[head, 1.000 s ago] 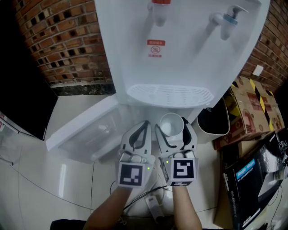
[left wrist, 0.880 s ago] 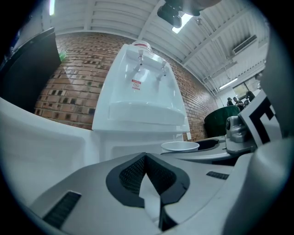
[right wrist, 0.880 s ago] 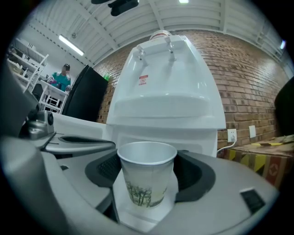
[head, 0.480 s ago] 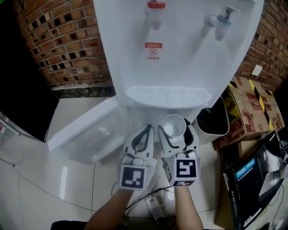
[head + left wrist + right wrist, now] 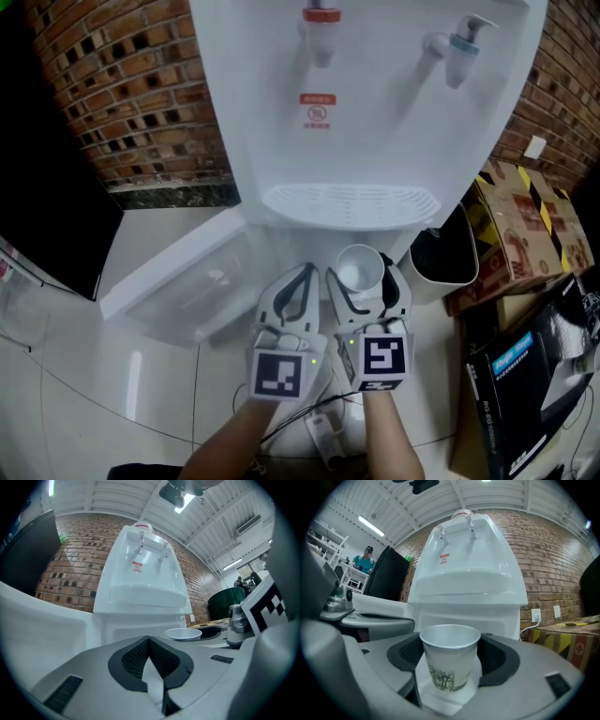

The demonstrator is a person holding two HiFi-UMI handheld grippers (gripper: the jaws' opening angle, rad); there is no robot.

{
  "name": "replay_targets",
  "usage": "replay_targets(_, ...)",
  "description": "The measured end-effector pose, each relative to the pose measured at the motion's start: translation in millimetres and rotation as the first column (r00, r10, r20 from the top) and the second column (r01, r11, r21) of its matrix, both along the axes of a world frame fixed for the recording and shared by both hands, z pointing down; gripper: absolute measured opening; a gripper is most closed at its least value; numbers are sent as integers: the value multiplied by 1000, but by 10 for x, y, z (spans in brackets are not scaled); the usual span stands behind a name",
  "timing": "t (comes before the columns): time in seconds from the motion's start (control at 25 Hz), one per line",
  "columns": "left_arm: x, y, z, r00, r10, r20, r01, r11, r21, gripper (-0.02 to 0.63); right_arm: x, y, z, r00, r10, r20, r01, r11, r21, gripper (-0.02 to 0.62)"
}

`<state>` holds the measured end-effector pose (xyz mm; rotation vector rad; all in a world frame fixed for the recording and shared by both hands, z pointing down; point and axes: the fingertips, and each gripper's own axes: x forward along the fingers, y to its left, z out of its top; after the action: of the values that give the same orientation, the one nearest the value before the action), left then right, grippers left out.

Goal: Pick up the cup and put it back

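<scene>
A white paper cup (image 5: 359, 267) with a tree print (image 5: 451, 665) stands upright between the jaws of my right gripper (image 5: 361, 274), which is shut on its sides and holds it in the air. It hangs in front of the white water dispenser (image 5: 375, 103), below the drip tray (image 5: 352, 204). My left gripper (image 5: 296, 281) is close beside it on the left, shut with its fingertips together and nothing between them. In the left gripper view the cup's rim (image 5: 183, 633) shows to the right of the closed jaws (image 5: 150, 641).
The dispenser's lower cabinet door (image 5: 173, 272) hangs open to the left. A dark bin (image 5: 445, 253) stands right of the dispenser, with cardboard boxes (image 5: 525, 225) beyond it. A black panel (image 5: 42, 187) and a brick wall (image 5: 131, 84) lie to the left. A cable and plug (image 5: 323, 433) are on the floor.
</scene>
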<state>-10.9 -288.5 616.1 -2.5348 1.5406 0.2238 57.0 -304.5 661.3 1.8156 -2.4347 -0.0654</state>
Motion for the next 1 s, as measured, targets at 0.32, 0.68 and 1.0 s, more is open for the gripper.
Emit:
replay_targets(0.32, -5, -11, 19, 1000, -7, -6, 7, 1000, 1, -3, 6, -66, 117, 1000, 6, 25, -6, 1000, -10, 359)
replay_targets(0.68, -30, -20, 93, 1000, -19, -14, 18, 1000, -16, -3, 0, -532, 503, 997, -2, 75, 2, 1000, 5, 359)
replay_targets(1.0, -75, -84, 249, 1000, -25, 0, 25, 999, -40, -3, -183, -986, 980, 999, -23, 46, 24, 1000, -4, 359)
